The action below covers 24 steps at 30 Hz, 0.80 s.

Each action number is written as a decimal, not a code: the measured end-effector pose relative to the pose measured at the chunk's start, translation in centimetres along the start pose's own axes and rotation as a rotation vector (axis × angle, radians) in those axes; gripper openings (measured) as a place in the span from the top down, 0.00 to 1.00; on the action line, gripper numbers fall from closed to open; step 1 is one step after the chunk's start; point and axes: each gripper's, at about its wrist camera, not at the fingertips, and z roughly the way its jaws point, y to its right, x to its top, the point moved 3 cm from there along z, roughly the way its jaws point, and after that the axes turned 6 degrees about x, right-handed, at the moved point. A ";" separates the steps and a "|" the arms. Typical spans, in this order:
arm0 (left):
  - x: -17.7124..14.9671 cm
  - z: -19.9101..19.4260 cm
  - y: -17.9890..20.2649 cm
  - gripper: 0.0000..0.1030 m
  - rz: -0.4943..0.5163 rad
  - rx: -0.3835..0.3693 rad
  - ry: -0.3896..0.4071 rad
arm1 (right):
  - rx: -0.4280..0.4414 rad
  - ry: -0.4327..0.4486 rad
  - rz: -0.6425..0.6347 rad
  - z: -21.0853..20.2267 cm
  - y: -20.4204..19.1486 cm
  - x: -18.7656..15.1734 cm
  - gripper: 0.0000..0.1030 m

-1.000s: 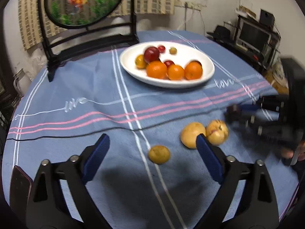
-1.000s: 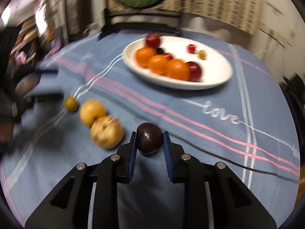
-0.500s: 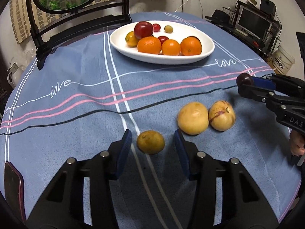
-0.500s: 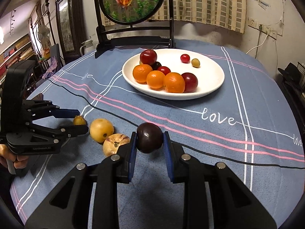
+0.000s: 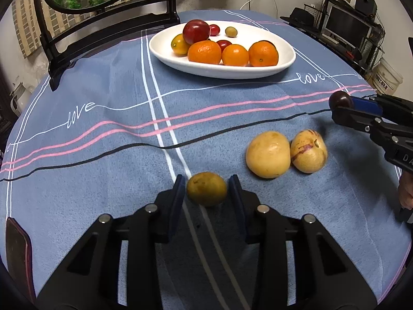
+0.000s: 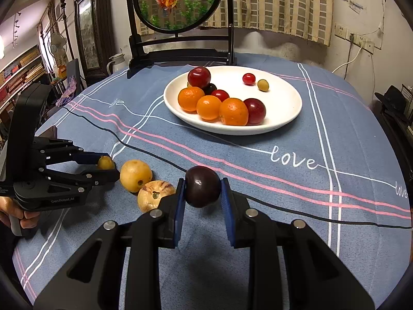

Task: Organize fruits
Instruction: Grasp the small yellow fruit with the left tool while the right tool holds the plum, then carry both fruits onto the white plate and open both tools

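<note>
My left gripper (image 5: 207, 190) has its blue pads closed around a small yellow-brown fruit (image 5: 206, 188) on the blue tablecloth; it shows from the side in the right wrist view (image 6: 105, 162). My right gripper (image 6: 202, 190) is shut on a dark purple plum (image 6: 202, 186) and holds it above the cloth; it shows at the right in the left wrist view (image 5: 340, 100). A white plate (image 5: 284, 62) at the far side holds oranges, red plums and small fruits. A yellow round fruit (image 5: 268, 154) and a streaked yellow fruit (image 5: 308, 151) lie side by side on the cloth.
A dark wooden stand with a round goldfish panel (image 6: 178, 2) stands behind the plate. A dark phone (image 5: 18, 248) lies at the table's near left edge. Shelves, a monitor and a bucket are beyond the table at the right (image 5: 346, 25).
My left gripper has moved forward and closed from wide open around the small yellow-brown fruit. My right gripper has kept the plum and steadied, facing the plate.
</note>
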 end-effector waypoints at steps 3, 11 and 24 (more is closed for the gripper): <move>-0.1 -0.1 0.1 0.70 0.002 -0.003 0.004 | -0.003 0.003 0.002 0.0 0.2 0.0 0.74; 0.7 -1.0 -0.5 0.72 -0.050 -0.045 0.035 | 0.013 0.028 0.043 -0.2 1.0 0.2 0.74; 14.3 -0.9 1.5 0.72 -0.085 -0.112 0.173 | -0.023 0.184 0.182 1.5 6.2 6.6 0.74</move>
